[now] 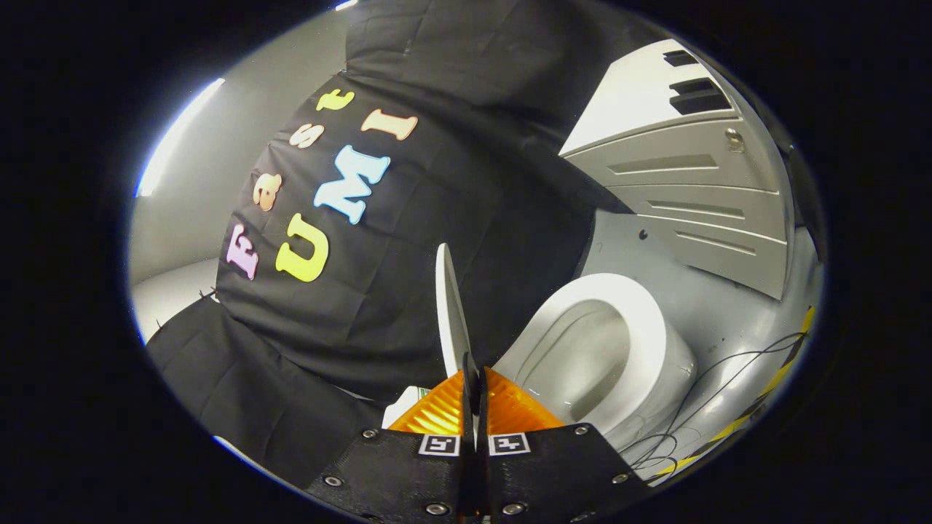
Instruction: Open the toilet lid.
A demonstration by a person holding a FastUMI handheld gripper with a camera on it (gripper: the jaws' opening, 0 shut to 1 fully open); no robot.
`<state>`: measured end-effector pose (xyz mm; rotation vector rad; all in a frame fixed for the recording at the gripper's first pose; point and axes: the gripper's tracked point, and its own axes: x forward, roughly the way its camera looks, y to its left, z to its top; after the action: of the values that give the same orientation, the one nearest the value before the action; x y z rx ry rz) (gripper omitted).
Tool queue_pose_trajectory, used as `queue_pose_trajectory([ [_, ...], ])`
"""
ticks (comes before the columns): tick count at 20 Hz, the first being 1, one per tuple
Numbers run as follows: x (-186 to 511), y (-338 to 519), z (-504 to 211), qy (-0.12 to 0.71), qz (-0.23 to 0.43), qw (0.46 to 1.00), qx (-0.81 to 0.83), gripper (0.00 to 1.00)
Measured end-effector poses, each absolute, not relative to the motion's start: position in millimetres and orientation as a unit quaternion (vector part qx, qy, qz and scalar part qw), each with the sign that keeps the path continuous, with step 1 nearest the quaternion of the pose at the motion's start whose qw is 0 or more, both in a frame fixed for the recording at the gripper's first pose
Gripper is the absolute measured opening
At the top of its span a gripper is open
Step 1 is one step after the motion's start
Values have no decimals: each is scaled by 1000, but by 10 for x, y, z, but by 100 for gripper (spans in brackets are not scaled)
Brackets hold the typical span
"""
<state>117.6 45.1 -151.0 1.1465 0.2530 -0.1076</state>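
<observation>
The hand-held gripper (475, 397) has its two fingers drawn nearly together, pinching the thin edge of the toilet lid (451, 313), which stands raised and edge-on straight ahead of the fingertips. To the right of the fingers and a little beyond them lies the toilet seat (641, 306), ringing the open toilet bowl (582, 356).

The lid looks like a stiff, fairly light plastic panel with a smooth, glossy skin, so it should swing on its hinge without bending but could slide out of a weak pinch. The rim edge away from the hinge looks like the sensible hold, since it gives the most leverage.

The hinge is hidden behind the fingers, so how far the lid has tipped cannot be told. Seen edge-on, its broad faces stay out of sight. Loose cables (699, 407) trail over the floor (735, 313) right of the bowl.
</observation>
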Motion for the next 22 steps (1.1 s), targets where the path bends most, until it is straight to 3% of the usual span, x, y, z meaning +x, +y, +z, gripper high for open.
queue_pose_trajectory([
  [22,1405,1365,-561,93,51,887,449,0],
])
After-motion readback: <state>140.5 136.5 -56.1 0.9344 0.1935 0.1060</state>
